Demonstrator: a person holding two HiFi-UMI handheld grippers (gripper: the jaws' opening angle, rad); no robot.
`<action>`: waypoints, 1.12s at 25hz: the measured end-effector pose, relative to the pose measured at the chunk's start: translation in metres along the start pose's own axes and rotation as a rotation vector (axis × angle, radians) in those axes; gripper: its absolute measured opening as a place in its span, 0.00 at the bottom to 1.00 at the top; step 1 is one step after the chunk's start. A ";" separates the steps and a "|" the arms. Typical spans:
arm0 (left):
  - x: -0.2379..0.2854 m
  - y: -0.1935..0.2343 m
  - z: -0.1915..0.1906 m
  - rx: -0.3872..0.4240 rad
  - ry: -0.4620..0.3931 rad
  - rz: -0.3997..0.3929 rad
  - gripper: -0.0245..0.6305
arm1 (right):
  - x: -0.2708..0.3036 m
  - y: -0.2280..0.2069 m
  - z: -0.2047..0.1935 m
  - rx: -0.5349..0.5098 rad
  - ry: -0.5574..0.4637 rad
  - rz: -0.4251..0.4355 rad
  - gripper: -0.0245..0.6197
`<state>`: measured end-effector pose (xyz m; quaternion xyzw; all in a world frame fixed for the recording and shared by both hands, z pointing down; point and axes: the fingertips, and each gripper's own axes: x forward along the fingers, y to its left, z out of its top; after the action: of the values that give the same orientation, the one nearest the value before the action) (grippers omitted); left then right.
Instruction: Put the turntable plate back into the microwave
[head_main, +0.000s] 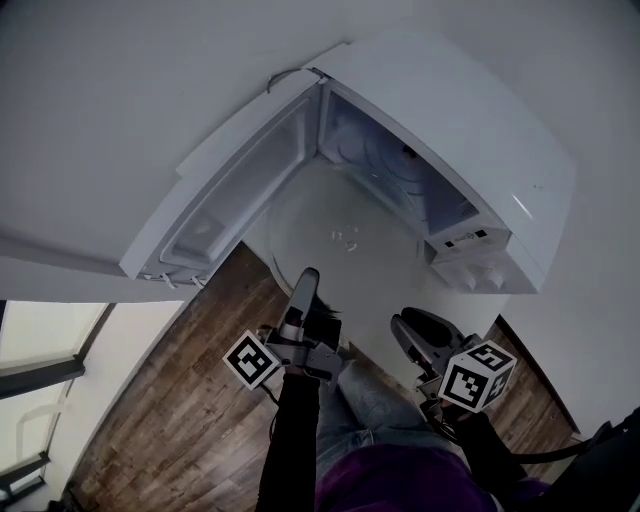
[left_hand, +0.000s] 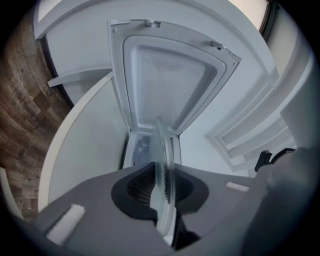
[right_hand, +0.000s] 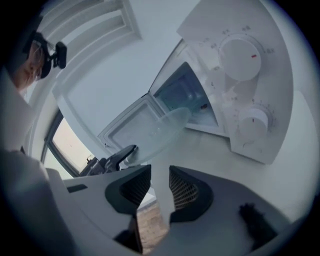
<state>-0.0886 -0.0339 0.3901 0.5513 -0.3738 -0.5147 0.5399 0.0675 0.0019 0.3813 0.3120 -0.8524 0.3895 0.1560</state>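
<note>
Gripping the turntable plate (head_main: 340, 235) by its rim in the left tongs (left_hand: 162, 192), before the open microwave (head_main: 500, 180). Holding the right tongs (right_hand: 160, 187) open, empty.

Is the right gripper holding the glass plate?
No, the right gripper stands open with nothing between its jaws; the left gripper is the one pinching the glass plate.

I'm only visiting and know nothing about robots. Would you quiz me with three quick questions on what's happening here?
1. Multiple choice: what holds the glass turntable plate? A) the left gripper B) the right gripper C) both.
2. True or false: the microwave door is shut.
3. Fill in: the right gripper's jaws stand ___, with nothing between them.
Key: 1 A; 2 false; 3 open.
</note>
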 end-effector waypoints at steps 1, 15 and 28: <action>0.008 0.002 -0.001 -0.008 -0.004 -0.002 0.10 | 0.001 -0.001 -0.003 -0.047 0.018 -0.012 0.23; 0.118 0.029 -0.005 0.017 0.059 0.046 0.10 | 0.028 -0.003 0.003 -0.276 0.032 -0.092 0.15; 0.172 0.047 -0.021 -0.015 0.177 0.101 0.10 | 0.034 -0.002 -0.012 -0.263 0.032 -0.218 0.13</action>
<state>-0.0288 -0.2021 0.4056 0.5710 -0.3482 -0.4390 0.6000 0.0438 -0.0041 0.4075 0.3732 -0.8547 0.2601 0.2502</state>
